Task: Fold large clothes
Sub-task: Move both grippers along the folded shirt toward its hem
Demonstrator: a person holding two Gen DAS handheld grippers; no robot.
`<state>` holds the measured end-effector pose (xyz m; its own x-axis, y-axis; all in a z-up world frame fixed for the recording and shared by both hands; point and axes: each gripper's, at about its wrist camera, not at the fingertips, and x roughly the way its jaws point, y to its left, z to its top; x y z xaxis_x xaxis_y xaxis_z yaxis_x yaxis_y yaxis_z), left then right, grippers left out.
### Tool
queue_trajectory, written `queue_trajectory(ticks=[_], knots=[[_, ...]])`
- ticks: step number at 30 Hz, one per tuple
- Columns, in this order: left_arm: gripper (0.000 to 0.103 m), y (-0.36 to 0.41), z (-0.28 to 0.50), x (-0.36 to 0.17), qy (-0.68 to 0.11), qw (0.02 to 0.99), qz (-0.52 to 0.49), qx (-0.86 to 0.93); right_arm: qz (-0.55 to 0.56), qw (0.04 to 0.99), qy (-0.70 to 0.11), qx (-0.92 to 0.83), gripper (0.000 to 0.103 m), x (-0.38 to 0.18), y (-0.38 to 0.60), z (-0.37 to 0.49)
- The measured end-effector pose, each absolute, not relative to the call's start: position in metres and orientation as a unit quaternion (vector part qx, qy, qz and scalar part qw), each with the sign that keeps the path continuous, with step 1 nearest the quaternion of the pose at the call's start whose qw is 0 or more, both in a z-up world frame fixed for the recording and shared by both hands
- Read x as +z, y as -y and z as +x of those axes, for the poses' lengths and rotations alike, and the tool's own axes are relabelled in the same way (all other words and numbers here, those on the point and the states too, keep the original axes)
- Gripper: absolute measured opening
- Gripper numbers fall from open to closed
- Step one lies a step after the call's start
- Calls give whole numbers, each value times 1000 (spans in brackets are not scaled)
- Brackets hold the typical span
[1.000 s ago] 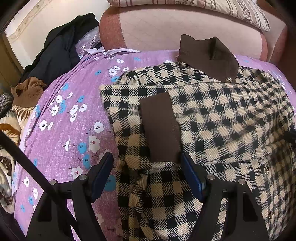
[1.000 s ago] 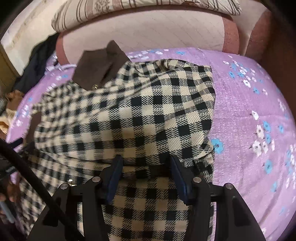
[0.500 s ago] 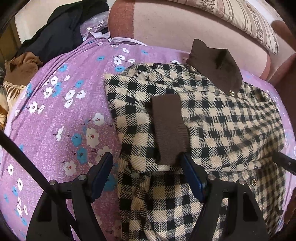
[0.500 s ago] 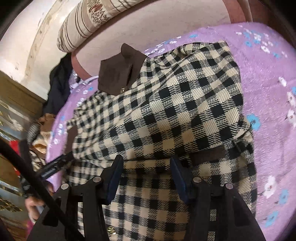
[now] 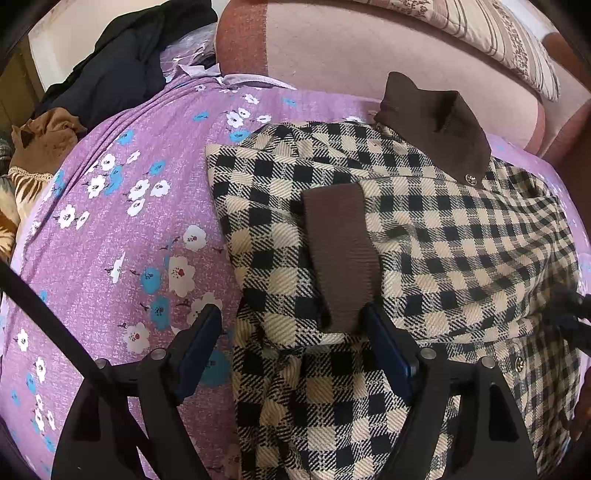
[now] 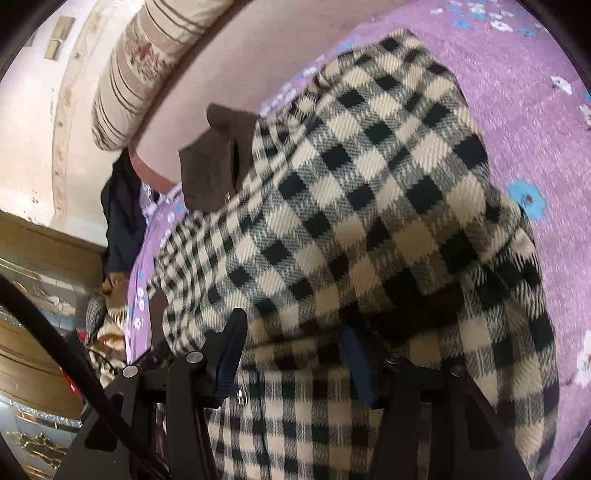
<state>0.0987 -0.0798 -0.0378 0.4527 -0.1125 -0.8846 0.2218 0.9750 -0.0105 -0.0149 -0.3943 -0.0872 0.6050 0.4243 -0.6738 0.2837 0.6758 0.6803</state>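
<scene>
A black-and-cream checked jacket [image 5: 424,258] with a brown collar [image 5: 436,122] lies on the purple flowered bedspread [image 5: 122,240]. Both sleeves are folded in over its front; the left one ends in a brown cuff [image 5: 340,254]. My left gripper [image 5: 295,350] is open, its jaws wide on either side of the cuff's lower end, over the jacket's left part. My right gripper [image 6: 295,354] is open above the jacket [image 6: 351,206], tilted, with the right sleeve's dark cuff [image 6: 424,314] just beyond its right finger. The collar also shows in the right wrist view [image 6: 218,158].
A pink padded headboard [image 5: 369,51] with a striped pillow [image 5: 498,33] stands behind the bed. Dark clothes [image 5: 122,66] and brown patterned garments [image 5: 33,158] are piled at the bed's left. Wooden furniture [image 6: 40,258] stands left of the bed.
The left gripper has swung slightly, still straddling the cuff. The right gripper has rolled and moved in over the jacket's lower right, so its view is tilted. Both stay open.
</scene>
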Motion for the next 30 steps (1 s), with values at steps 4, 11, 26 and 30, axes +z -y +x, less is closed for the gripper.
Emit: queue_trajectory(ticks=[4,11,26,30], knots=[[79,80,99,-37,-514,851,54,-98,405,809,-425,31,6,-84,400,-22],[80,81,98,-39,-514,850,55,-99,338,827,-449,32,5,-57,384,-39],[83,74,90,-37,-509,855,44,-93,278,883,-376,-43,42,-16,425,-49],[83,76,89,-27,-486,868,37,-100,231,888,-397,11,42,-23,415,-16]])
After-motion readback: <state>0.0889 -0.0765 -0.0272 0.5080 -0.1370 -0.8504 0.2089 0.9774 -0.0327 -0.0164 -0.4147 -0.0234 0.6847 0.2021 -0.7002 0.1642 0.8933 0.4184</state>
